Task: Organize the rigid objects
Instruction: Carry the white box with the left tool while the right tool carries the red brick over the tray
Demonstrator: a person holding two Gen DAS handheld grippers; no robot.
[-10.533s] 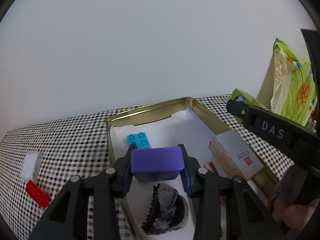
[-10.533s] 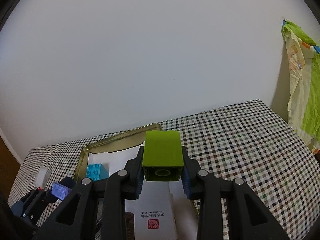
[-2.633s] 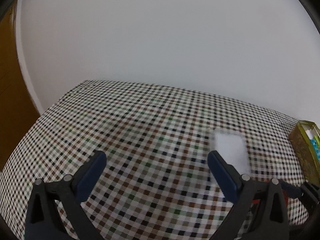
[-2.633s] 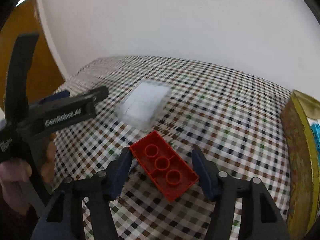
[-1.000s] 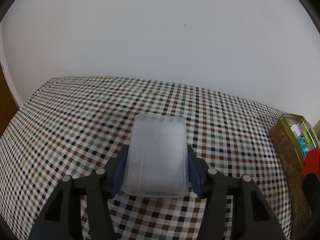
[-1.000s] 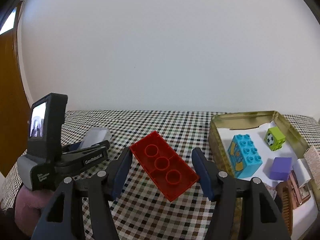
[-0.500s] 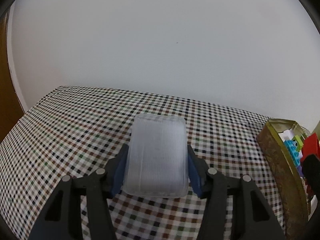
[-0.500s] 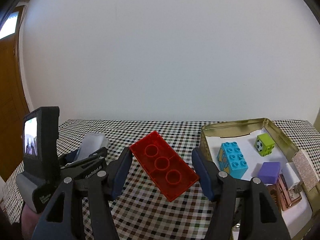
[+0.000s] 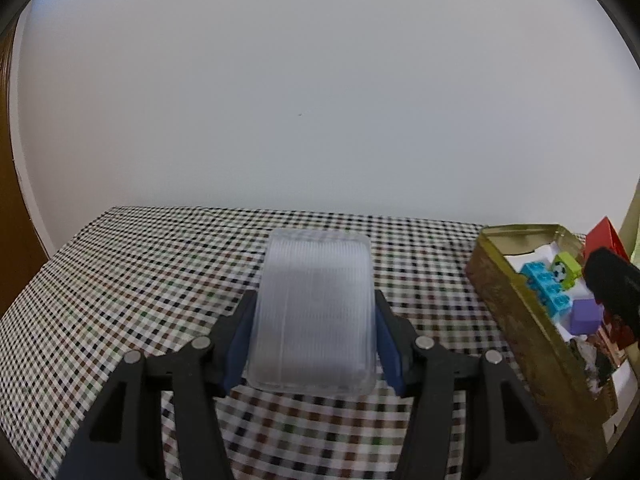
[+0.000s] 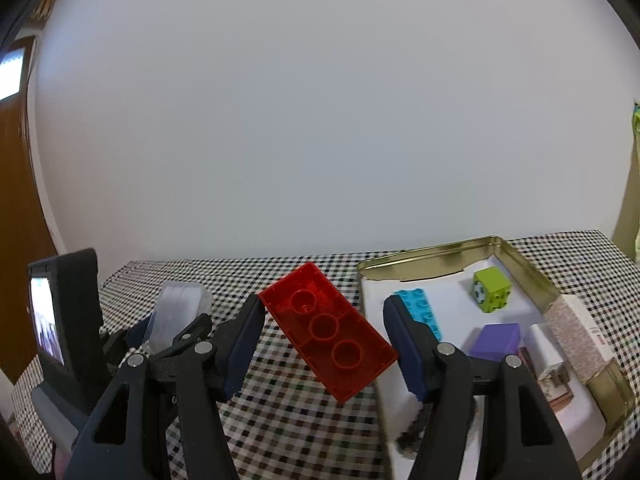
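My left gripper point(image 9: 314, 316) is shut on a clear ribbed plastic box point(image 9: 314, 312), held above the checked tablecloth. It also shows in the right wrist view point(image 10: 178, 312). My right gripper point(image 10: 325, 332) is shut on a red brick point(image 10: 326, 330), hollow side up, held left of the gold tin point(image 10: 536, 276). The tin point(image 9: 508, 312) stands at the right in the left wrist view. Inside lie a blue brick point(image 10: 424, 312), a green cube point(image 10: 491, 290), and a purple block point(image 10: 496, 340).
The tin also holds a white charger point(image 10: 546, 354), a patterned card box point(image 10: 576, 338) and a dark hair clip point(image 10: 408, 440). A white wall stands behind the table. A brown door point(image 10: 16, 240) is at the far left.
Both grippers have swung right toward the tin, each still holding its object. The tin now looks larger and nearer in both views.
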